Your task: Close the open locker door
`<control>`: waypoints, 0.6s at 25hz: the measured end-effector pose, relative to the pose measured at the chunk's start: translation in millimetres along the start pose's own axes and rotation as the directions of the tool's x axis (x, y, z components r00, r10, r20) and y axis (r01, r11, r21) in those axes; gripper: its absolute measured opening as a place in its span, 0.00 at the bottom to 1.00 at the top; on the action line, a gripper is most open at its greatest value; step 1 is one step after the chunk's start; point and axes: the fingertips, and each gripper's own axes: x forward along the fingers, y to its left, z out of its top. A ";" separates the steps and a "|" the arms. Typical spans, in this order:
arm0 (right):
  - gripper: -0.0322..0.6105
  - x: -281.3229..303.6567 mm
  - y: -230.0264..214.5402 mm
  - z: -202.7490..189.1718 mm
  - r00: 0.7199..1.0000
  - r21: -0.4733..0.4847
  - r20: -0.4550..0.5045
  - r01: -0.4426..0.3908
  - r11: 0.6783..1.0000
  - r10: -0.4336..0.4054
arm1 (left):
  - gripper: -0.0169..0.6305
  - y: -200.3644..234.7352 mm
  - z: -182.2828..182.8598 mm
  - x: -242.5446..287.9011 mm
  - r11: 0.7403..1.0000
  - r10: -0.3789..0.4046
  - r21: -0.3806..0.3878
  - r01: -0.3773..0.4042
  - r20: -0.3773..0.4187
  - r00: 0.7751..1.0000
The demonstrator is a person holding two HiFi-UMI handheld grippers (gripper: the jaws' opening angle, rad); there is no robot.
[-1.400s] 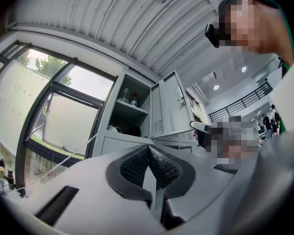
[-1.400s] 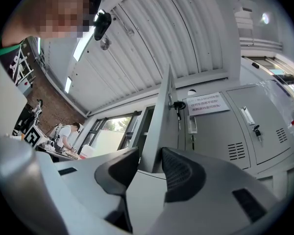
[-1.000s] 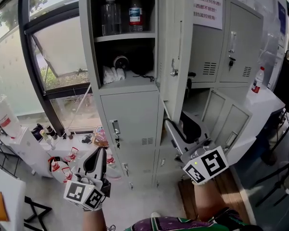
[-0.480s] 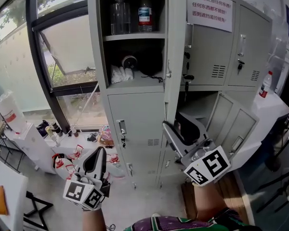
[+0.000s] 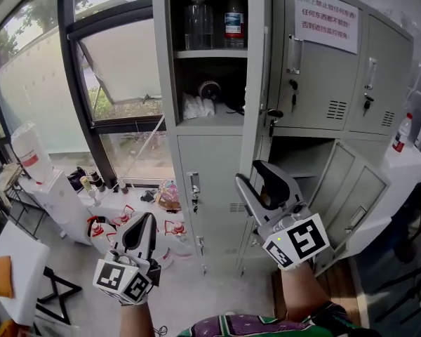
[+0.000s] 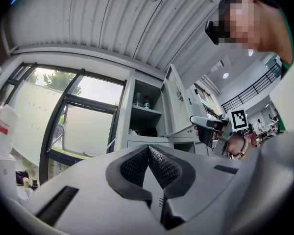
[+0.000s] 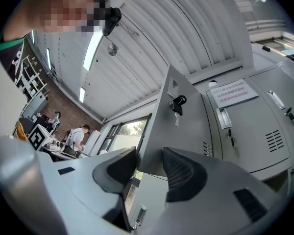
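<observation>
The grey locker's upper-left door stands swung open, seen nearly edge-on in the head view. Its compartment is exposed. In the right gripper view the door fills the middle, with keys hanging from its lock. My right gripper is just below the door's bottom corner. It is open and its jaws have just opened a little wider. The door edge shows beyond the gap, with nothing pressed between the pads. My left gripper hangs lower left, shut and empty, its pads meeting.
Two bottles stand on the compartment's top shelf, with cloth and a dark object below. Lower locker doors hang open at the right. A white table and floor clutter sit by the window at the left.
The locker has slid rightward in the head view and the open door now looks narrower, more edge-on. Both grippers have shifted sideways with the person, staying at about the same height.
</observation>
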 end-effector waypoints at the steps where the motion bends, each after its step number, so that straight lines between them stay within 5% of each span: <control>1: 0.31 2.5 1.3 -0.5 1.000 0.001 0.000 -0.004 1.000 0.004 | 0.06 2.0 -0.1 -1.8 1.000 0.006 0.000 -0.006 -0.003 1.000; 15: 0.31 26.5 14.2 -7.3 0.994 0.027 0.009 -0.107 0.994 0.106 | 0.06 14.7 4.9 -20.2 0.997 0.078 0.018 -0.078 -0.015 0.997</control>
